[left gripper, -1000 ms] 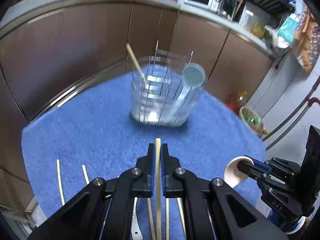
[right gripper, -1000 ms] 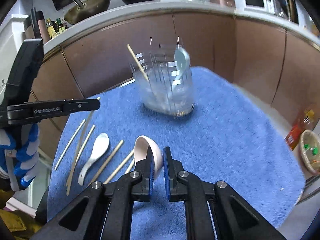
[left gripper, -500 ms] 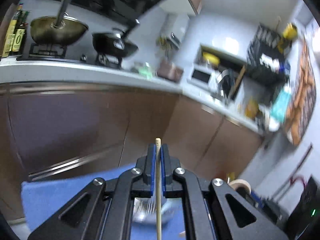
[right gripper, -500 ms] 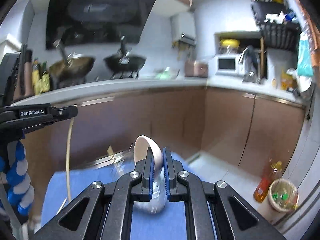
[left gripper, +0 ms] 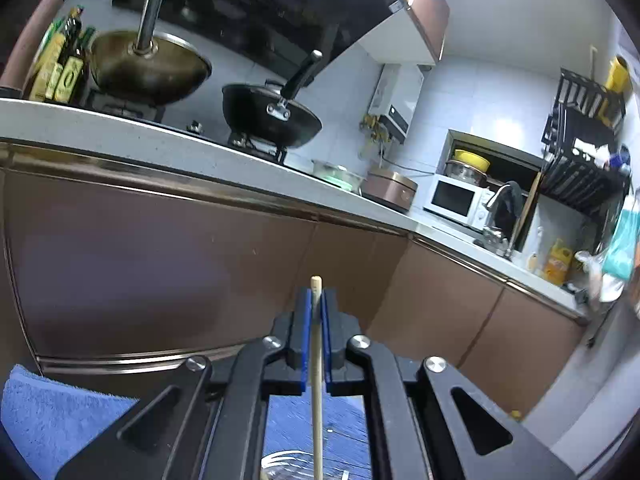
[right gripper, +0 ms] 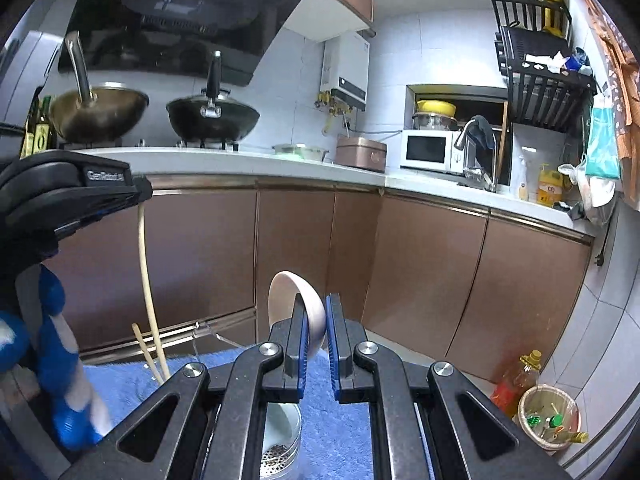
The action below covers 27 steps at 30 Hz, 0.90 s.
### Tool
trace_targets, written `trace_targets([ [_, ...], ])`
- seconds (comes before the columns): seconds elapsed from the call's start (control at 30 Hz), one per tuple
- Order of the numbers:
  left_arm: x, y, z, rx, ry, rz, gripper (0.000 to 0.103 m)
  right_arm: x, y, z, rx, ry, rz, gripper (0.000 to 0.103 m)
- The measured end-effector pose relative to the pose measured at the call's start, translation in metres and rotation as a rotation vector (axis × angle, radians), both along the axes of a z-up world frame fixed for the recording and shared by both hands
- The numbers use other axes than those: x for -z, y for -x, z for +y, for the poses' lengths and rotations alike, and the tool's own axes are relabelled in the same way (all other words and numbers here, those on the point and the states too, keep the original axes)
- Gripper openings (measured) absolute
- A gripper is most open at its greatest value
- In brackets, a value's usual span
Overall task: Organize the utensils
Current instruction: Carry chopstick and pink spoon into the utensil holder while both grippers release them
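My left gripper is shut on a wooden chopstick, held upright, its lower end over the clear utensil holder seen below. In the right wrist view the left gripper shows at the left with the chopstick hanging down beside another chopstick that stands in the holder. My right gripper is shut on a white ceramic spoon, bowl end up, above the holder, where a pale blue spoon sits.
A blue towel covers the table, seen also in the right wrist view. Brown cabinets and a grey counter with woks lie ahead. A bin and bottle stand on the floor at the right.
Both grippers have tilted up from the table, turning the chopstick and the spoon upright, and have moved over the utensil holder. The loose utensils on the towel have left view.
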State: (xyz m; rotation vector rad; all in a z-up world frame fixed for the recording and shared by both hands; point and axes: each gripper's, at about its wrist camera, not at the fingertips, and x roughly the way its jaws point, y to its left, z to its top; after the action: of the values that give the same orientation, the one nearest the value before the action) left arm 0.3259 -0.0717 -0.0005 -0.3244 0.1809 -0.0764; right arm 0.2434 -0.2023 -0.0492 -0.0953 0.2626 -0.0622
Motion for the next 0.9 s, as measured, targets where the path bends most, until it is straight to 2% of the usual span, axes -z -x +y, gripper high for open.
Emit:
trace_targets([
  [0.1,0.021,0.002,-0.009,-0.012,-0.042,-0.033,0.006,0.015,-0.007,0.003,-0.006,-0.005,0.027,0.01],
  [0.17,0.031,0.003,-0.011,0.004,-0.061,-0.022,0.008,0.023,-0.005,0.004,-0.009,0.002,0.036,0.011],
  [0.23,0.036,0.006,-0.01,0.021,-0.069,-0.014,0.026,0.027,-0.002,0.003,-0.024,-0.014,0.051,0.018],
  [0.27,0.038,0.009,-0.008,0.034,-0.063,-0.012,0.029,0.028,0.001,0.003,-0.026,-0.021,0.053,0.027],
  [0.3,0.038,0.013,-0.006,0.049,-0.058,-0.009,0.031,0.029,0.003,0.002,-0.029,-0.025,0.054,0.031],
  [0.4,0.031,0.025,0.0,0.09,-0.076,0.006,0.032,0.026,0.011,0.001,-0.039,-0.029,0.065,0.031],
  [0.53,0.017,0.045,0.008,0.12,-0.111,0.03,0.039,0.014,0.026,-0.002,-0.038,-0.042,0.062,0.031],
  [0.87,-0.014,0.11,0.043,0.176,-0.179,0.084,0.041,-0.015,0.076,-0.01,-0.045,-0.075,0.085,0.031],
  [0.9,-0.016,0.115,0.047,0.182,-0.182,0.099,0.043,-0.018,0.083,-0.011,-0.054,-0.083,0.089,0.031],
])
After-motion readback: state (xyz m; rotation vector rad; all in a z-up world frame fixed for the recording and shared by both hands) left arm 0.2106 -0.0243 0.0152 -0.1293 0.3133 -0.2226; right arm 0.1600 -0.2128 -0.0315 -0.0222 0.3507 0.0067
